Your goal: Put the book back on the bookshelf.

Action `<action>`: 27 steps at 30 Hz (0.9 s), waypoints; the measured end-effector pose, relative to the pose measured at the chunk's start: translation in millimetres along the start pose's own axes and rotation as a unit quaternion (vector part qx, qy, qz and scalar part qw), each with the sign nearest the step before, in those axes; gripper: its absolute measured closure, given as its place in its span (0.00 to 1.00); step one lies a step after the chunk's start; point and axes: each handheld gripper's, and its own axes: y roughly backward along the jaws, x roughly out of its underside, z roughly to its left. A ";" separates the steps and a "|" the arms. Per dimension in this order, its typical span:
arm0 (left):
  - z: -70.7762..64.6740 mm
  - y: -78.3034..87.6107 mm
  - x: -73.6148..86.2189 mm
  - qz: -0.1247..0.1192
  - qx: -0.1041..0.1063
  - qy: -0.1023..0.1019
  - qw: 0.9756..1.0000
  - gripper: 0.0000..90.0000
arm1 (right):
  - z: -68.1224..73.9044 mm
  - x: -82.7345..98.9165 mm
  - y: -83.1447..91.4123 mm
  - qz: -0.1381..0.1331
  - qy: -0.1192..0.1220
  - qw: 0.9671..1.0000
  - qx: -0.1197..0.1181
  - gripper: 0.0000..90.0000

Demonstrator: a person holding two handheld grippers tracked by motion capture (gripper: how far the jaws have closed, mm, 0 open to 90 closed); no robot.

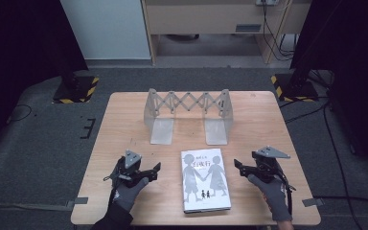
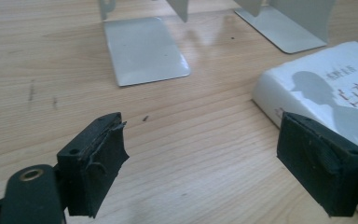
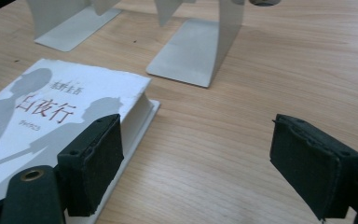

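wood table (image 1: 124, 120) on grey carpet (image 1: 38, 143); both hand-held grippers wide apart, empty

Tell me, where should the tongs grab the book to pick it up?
Probably by its long right edge, coming in from the side with the right tongs. The book lies flat on the table, and there its cover overhangs the pages, which may leave a lip to catch.

The high view looks forward and down on the whole table (image 1: 124, 115). Both gripper views sit low and close, facing the far side, sharing the book (image 2: 335, 88) and the metal bookend rack (image 3: 200, 51).
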 end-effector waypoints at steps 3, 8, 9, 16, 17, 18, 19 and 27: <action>-8.1 -2.2 0.0 0.003 0.010 -0.008 1.000 0.16 | 5.0 0.8 -2.5 0.003 0.003 1.000 -0.012 0.20; -20.9 -8.5 -0.8 0.005 0.026 -0.016 1.000 0.16 | 14.4 2.9 -8.0 0.001 0.009 1.000 -0.029 0.22; -23.3 -9.9 -0.8 0.006 0.028 -0.016 0.999 0.16 | 16.4 3.3 -8.9 0.002 0.009 0.999 -0.033 0.22; -39.5 -19.4 0.5 0.017 0.040 -0.030 0.999 0.16 | 25.7 6.6 -14.1 0.003 0.009 0.999 -0.044 0.23; -41.4 -21.0 0.9 0.019 0.042 -0.029 0.999 0.16 | 26.2 7.2 -14.8 0.004 0.011 0.999 -0.046 0.24; -43.4 -22.5 1.2 0.019 0.045 -0.028 0.998 0.16 | 27.0 7.9 -15.4 0.004 0.008 0.999 -0.050 0.25; -45.7 -23.9 1.7 0.021 0.048 -0.029 0.998 0.16 | 27.7 8.5 -15.8 0.005 0.008 0.998 -0.054 0.26; -64.2 -33.7 7.5 0.036 0.062 -0.052 0.996 0.15 | 36.1 11.2 -20.9 0.009 0.005 0.998 -0.068 0.30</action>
